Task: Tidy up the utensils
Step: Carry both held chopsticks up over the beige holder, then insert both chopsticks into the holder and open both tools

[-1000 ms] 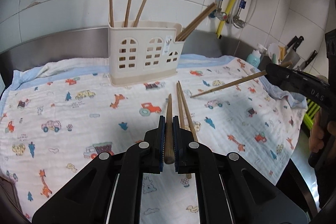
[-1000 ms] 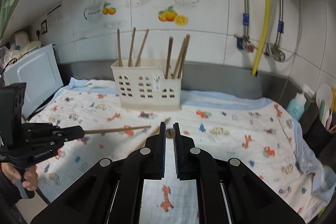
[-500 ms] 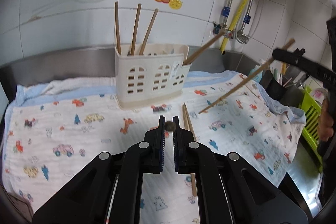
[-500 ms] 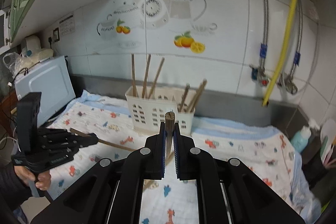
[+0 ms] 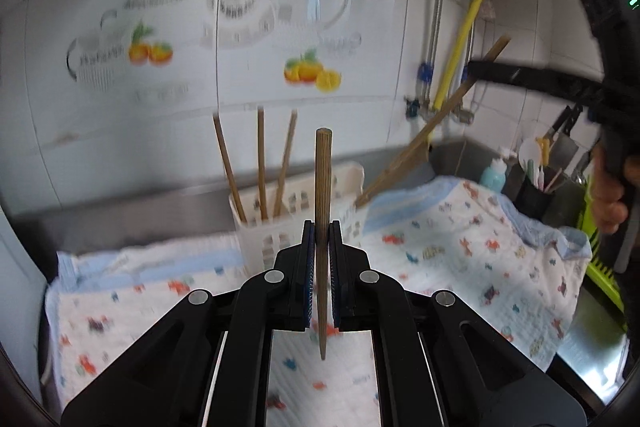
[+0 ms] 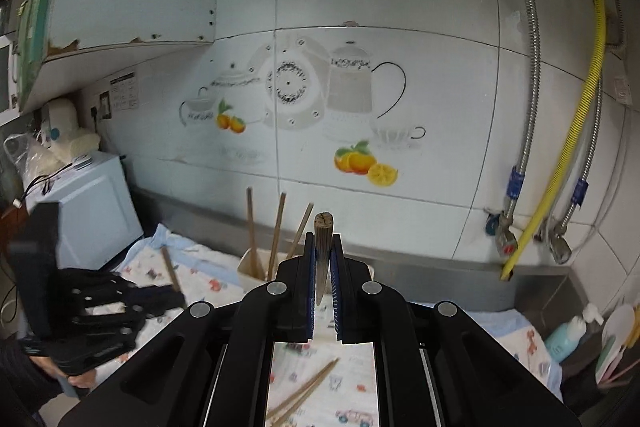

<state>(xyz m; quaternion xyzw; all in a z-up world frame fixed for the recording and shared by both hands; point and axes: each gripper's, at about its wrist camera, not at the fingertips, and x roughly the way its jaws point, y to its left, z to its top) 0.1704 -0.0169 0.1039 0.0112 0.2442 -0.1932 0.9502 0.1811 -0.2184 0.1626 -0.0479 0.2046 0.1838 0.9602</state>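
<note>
My left gripper (image 5: 320,227) is shut on a wooden chopstick (image 5: 321,187) that stands upright above the patterned cloth. My right gripper (image 6: 322,241) is shut on another chopstick (image 6: 322,231), also upright; it shows slanted at the right in the left wrist view (image 5: 432,131). Both are raised in front of the cream utensil holder (image 5: 276,223), which has three chopsticks (image 5: 261,163) standing in its left part. The holder's rim shows behind the jaws in the right wrist view (image 6: 250,267). Two chopsticks (image 6: 304,395) lie on the cloth below my right gripper.
A tiled wall with pipes and a yellow hose (image 6: 560,163) stands behind the holder. A microwave (image 6: 92,203) is at the left. A soap bottle (image 5: 494,175) and a dark utensil cup (image 5: 532,193) stand at the right, beside a green rack (image 5: 600,267).
Both grippers have risen and tilted up, so each held chopstick now stands upright. Both have moved closer to the holder.
</note>
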